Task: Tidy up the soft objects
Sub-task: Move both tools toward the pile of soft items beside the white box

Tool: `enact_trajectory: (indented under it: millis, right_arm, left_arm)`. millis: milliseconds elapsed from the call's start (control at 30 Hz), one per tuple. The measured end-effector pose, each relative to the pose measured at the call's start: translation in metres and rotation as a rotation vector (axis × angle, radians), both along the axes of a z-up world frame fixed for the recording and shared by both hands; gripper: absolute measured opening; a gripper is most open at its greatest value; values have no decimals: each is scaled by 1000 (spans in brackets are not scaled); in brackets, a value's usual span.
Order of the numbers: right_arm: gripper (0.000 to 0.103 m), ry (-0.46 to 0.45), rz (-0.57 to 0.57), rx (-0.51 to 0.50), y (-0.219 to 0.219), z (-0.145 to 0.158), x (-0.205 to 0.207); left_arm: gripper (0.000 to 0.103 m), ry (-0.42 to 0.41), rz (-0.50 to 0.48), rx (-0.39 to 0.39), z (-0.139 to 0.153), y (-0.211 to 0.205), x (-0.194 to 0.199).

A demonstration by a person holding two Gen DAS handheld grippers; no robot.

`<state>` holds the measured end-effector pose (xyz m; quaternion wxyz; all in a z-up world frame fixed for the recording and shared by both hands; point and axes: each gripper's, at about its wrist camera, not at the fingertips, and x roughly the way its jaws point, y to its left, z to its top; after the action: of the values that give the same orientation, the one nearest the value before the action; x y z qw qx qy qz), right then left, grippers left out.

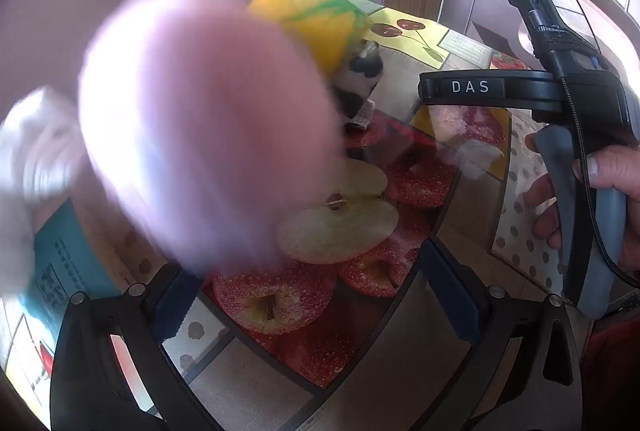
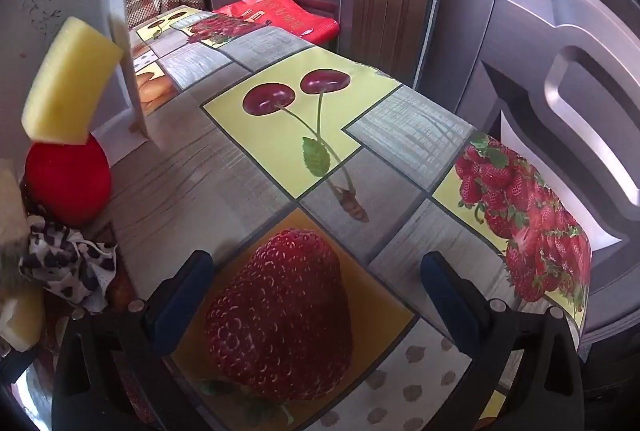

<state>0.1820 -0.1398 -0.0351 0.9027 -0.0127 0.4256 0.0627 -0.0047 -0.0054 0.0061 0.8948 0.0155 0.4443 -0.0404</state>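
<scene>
No container shows clearly in either view. The left hand-held gripper (image 1: 312,295) stands spread wide above the surface (image 1: 400,383), its blue pads on nothing. A large pink blur (image 1: 208,127) fills the space just ahead of it, too smeared to name; behind it sit a yellow sponge (image 1: 308,27) with green netting and a black-and-white spotted cloth (image 1: 360,79).

The right hand-held gripper (image 2: 316,295) is equally wide apart and empty over the strawberry print of the surface (image 2: 168,167). At that view's left edge, a yellow sponge (image 2: 68,83) rests on a red ball (image 2: 68,183), touching it, beside the spotted cloth (image 2: 68,267). Another pale sponge (image 2: 20,315) is cut off by the frame.
</scene>
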Motion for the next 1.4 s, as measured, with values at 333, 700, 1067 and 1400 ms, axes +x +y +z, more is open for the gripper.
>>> enact_trajectory:
  millis: [333, 700, 1067, 1400]
  right_arm:
    - [103, 0, 0, -1, 0, 0, 0]
    - [103, -1, -2, -2, 0, 0, 0]
    - [103, -1, -2, -3, 2, 0, 2]
    - [103, 3, -2, -4, 1, 2, 2]
  left_arm:
    - [102, 2, 0, 2, 1, -4, 3]
    - [102, 1, -1, 2, 1, -6, 2]
    - [102, 0, -3, 1, 0, 0, -2]
    - [102, -1, -2, 0, 0, 0, -3]
